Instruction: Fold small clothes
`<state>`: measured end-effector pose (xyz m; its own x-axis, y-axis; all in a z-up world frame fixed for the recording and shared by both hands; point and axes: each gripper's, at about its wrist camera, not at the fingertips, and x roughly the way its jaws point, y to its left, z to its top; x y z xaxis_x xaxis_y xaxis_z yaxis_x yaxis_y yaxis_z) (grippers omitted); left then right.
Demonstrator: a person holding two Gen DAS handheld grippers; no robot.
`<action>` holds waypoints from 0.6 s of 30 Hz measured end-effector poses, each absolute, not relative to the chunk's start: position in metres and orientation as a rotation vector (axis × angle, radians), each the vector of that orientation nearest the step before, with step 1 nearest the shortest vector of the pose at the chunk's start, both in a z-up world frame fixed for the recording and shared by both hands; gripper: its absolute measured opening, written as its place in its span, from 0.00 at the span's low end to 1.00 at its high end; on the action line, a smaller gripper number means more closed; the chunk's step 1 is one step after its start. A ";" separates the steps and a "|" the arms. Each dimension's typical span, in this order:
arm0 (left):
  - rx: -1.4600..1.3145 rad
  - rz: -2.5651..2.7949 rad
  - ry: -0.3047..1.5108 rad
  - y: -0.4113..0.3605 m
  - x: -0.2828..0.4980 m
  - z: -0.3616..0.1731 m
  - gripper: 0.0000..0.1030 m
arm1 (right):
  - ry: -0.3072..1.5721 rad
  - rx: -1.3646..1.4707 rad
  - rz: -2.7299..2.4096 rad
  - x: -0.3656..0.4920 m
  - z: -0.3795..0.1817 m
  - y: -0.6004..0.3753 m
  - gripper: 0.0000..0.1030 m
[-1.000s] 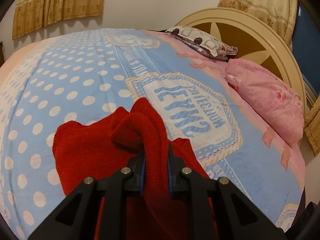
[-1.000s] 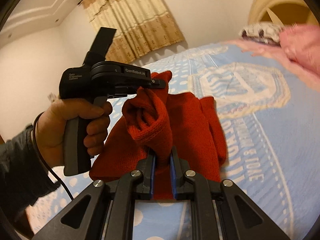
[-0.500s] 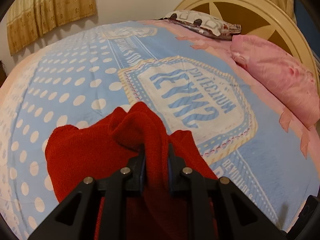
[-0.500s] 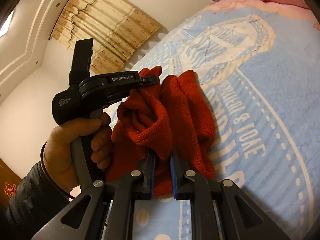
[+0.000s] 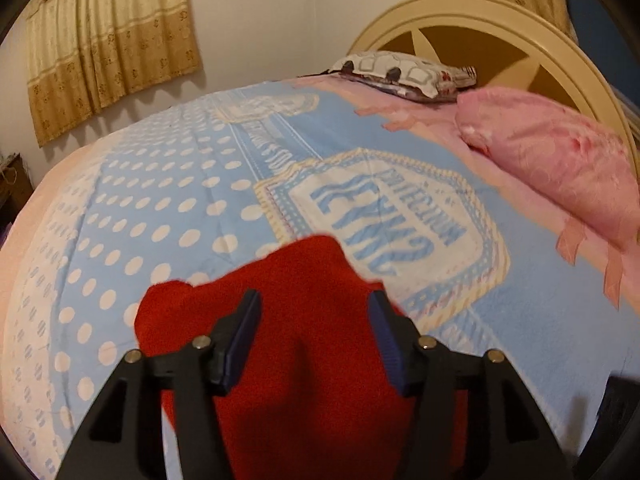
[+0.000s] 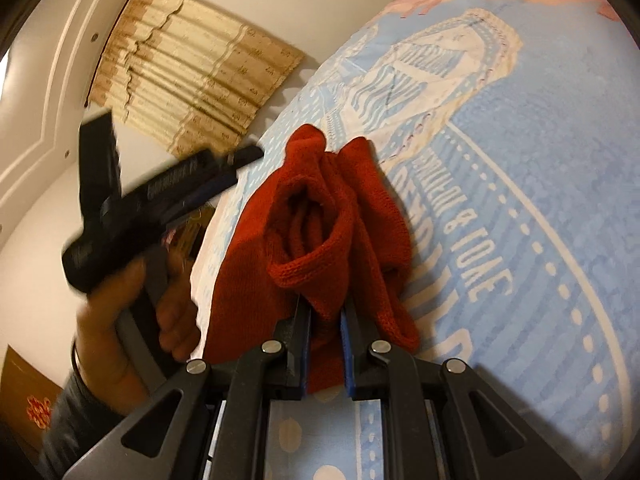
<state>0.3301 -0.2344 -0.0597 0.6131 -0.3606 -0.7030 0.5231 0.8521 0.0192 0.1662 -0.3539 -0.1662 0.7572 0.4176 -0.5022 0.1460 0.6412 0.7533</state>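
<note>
So, left wrist view first: the left tool [image 5: 314,340] has just been opening, and its pads now stand wide apart with the red knit garment [image 5: 304,312] between them but not pinched. The knit lies bunched on the blue dotted bedspread [image 5: 160,208], near the printed crest, well short of the pink pillow [image 5: 560,160] and the patterned pillow [image 5: 404,76] up by the headboard [image 5: 520,40]. It's a bit blurry, so I can't say whether any fibre catches on a pad.

Right wrist view: the right tool [image 6: 325,344] is clamped tight on a thick roll of the same red knit [image 6: 320,240], with a cuff or hem opening gaping just above the pads. The other tool [image 6: 236,160] shows off to the side in a hand [image 6: 132,312], blurred, clear of the fabric with its tips apart from the cloth. A curtain [image 6: 192,80] hangs behind.

My read: one side of the fold is being let go while the right keeps its corner. To do this well, I'd lift the left straight away from the cloth so the loose knit doesn't snag and drag the fold open, keep the right grip steady and low to the bed, then lay its end down so the edges line up before releasing. Knit is stretchy and floppy, so slow and flat beats fast.
</note>
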 end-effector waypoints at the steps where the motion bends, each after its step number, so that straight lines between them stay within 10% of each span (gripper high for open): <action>1: 0.262 -0.502 0.755 -0.234 0.327 -0.064 0.60 | 0.718 0.894 0.172 0.166 -0.168 -0.355 0.12; 18: 0.281 -0.490 0.750 -0.207 0.291 -0.106 0.65 | 0.626 0.698 -0.016 0.144 -0.132 -0.354 0.15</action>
